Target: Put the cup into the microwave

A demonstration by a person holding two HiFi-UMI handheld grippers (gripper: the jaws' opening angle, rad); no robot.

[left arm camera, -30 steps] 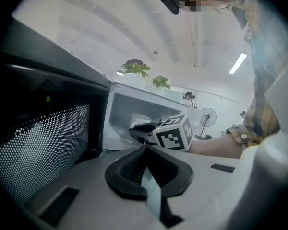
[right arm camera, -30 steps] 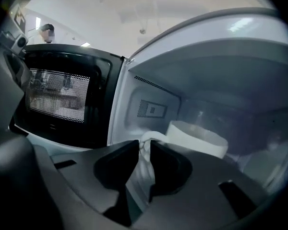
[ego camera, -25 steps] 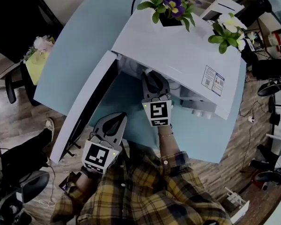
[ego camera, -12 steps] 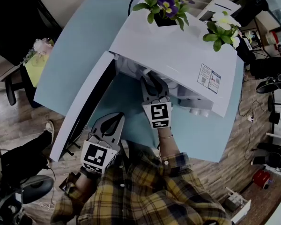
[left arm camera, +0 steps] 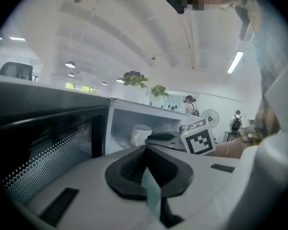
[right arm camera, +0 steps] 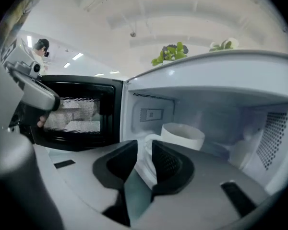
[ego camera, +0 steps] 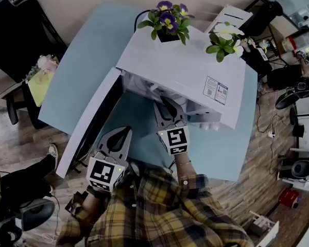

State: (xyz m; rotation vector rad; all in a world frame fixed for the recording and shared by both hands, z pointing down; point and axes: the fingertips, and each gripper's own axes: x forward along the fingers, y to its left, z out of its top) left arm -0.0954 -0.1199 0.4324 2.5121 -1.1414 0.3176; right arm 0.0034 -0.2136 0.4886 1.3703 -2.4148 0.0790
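At the microwave [ego camera: 185, 76] mouth, right gripper [right arm camera: 144, 147] outstretched, jaws apart, toward cup [right arm camera: 182, 135]

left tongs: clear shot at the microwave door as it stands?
Probably yes. The door hangs open just beside the left tongs, nothing between; the right tongs are over at the microwave.

No print can be read anywhere. The sticker [ego camera: 216, 90] on top of the microwave [ego camera: 170, 68] is too small to make out, and the left cube [ego camera: 105, 173] and right cube [ego camera: 175, 139] bear only black-and-white square patterns
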